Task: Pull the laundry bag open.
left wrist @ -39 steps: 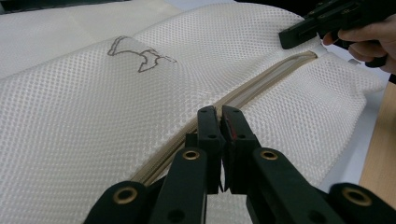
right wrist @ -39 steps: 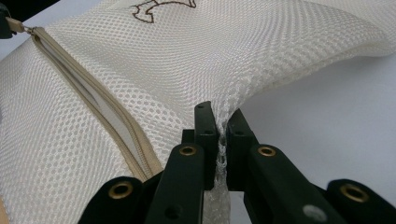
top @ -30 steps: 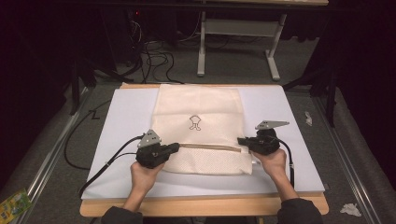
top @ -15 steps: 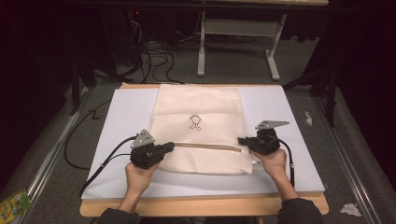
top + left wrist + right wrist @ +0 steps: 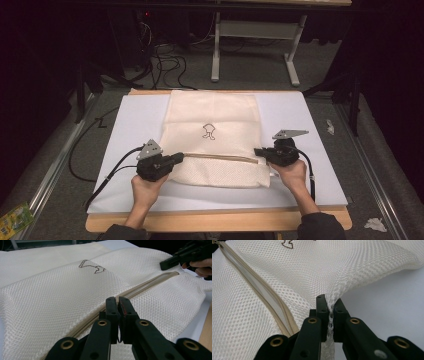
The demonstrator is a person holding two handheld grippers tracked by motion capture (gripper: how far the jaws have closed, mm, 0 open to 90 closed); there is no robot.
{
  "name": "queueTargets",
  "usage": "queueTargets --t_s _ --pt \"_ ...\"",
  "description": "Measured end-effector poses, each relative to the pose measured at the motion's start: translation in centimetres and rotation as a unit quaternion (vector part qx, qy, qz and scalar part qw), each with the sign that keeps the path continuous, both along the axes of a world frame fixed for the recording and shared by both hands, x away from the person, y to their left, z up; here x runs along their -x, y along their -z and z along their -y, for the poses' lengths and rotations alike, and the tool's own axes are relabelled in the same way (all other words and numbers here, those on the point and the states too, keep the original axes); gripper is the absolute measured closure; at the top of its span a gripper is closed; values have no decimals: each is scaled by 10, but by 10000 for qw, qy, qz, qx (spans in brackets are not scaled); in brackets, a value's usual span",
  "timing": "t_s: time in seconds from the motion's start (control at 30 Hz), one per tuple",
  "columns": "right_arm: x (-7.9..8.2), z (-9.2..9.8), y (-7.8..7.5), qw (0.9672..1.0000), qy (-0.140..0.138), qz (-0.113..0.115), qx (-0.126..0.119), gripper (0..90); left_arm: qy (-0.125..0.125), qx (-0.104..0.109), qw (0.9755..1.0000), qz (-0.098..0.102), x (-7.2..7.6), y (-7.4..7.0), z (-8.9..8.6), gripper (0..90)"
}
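The cream mesh bag (image 5: pixel 215 135) is laid flat on the white board (image 5: pixel 320 150), its zipper (image 5: pixel 220 158) running across. The bag's edge is clamped in the right gripper (image 5: pixel 329 305), probably to anchor it; the left gripper (image 5: pixel 117 305) is clenched at the zipper's end, seemingly on the pull, so the zip can be drawn

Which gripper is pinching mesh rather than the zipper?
The right gripper: cream mesh of the laundry bag is bunched between its shut jaws, beside the zipper. The left gripper is shut right at the zipper line.
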State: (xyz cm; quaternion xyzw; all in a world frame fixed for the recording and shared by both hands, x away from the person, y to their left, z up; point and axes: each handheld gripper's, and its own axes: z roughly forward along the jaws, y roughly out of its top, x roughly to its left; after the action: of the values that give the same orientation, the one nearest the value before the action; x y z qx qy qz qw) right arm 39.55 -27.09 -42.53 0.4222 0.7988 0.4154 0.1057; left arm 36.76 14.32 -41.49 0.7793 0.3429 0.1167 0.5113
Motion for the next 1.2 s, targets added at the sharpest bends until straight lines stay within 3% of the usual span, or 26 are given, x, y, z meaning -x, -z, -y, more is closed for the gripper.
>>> queueTargets --t_s 0.33,0.6,1.2 --pt "-1 1 0 10000 19 -21 -39 880 -66 -36 10000 23 2 0 -6 874" --pt "-1 5 1 10000 69 -43 -13 880 -225 37 9997 -26 4 1 -22 874" --pt "-1 7 1 9999 119 -14 -13 880 -341 15 9994 12 5 -1 -31 874"
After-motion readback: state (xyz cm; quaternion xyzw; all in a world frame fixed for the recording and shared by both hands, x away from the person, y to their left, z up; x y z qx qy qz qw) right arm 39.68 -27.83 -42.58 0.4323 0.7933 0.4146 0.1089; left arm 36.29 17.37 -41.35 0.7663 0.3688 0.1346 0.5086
